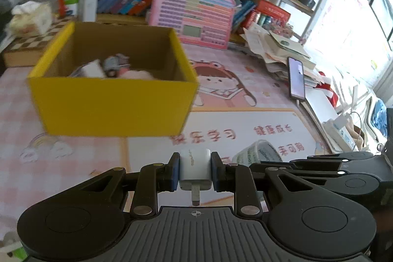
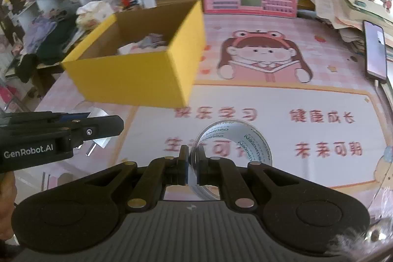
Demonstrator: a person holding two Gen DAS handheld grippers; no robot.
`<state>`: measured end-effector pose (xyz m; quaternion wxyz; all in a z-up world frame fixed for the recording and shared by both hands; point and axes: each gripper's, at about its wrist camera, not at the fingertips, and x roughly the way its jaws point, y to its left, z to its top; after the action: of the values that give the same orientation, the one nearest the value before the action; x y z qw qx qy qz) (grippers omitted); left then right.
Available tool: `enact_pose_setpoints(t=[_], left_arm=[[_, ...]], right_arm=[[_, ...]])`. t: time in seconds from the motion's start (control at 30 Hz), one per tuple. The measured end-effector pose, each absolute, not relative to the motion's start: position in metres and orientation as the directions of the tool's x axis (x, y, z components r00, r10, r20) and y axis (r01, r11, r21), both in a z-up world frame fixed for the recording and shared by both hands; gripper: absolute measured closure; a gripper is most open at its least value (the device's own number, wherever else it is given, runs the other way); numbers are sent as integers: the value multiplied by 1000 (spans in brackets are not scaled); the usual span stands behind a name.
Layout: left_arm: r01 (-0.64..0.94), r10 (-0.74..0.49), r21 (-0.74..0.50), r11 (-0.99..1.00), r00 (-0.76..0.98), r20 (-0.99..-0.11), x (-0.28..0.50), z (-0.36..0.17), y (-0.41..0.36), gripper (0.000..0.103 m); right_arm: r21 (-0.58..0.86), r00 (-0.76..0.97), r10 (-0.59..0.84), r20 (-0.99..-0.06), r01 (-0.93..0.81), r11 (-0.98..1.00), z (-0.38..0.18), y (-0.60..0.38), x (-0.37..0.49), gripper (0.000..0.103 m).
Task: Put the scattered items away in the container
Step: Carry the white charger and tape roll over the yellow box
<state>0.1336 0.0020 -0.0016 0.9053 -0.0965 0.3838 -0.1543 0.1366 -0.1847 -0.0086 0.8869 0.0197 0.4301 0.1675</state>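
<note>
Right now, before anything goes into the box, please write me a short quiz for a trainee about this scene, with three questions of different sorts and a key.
1. True or false: the left hand-held gripper is closed on a white USB charger plug.
2. What does the right hand-held gripper hold? A) a roll of clear tape B) a phone C) a book
3. Fill in: the container is a ______ cardboard box, and some items already lie inside it.

Key
1. True.
2. A: the pads pinch the wall of the clear tape roll.
3. Yellow.
</note>
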Motion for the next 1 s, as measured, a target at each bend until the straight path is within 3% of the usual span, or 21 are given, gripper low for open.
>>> enact_pose_setpoints(t=[0.37, 0.63, 1.0], left_arm=[[165, -316, -292, 942, 727, -610, 107, 14, 58, 79], [208, -298, -222, 952, 789, -537, 114, 38, 72, 79], [181, -244, -175, 968, 848, -471, 179, 58, 87, 79]], right_arm=[[167, 596, 372, -712, -372, 913, 14, -123, 112, 98], [107, 637, 405, -656, -453, 885, 44, -91, 127, 97], [7, 722, 430, -541, -508, 861, 96, -65, 197, 97]])
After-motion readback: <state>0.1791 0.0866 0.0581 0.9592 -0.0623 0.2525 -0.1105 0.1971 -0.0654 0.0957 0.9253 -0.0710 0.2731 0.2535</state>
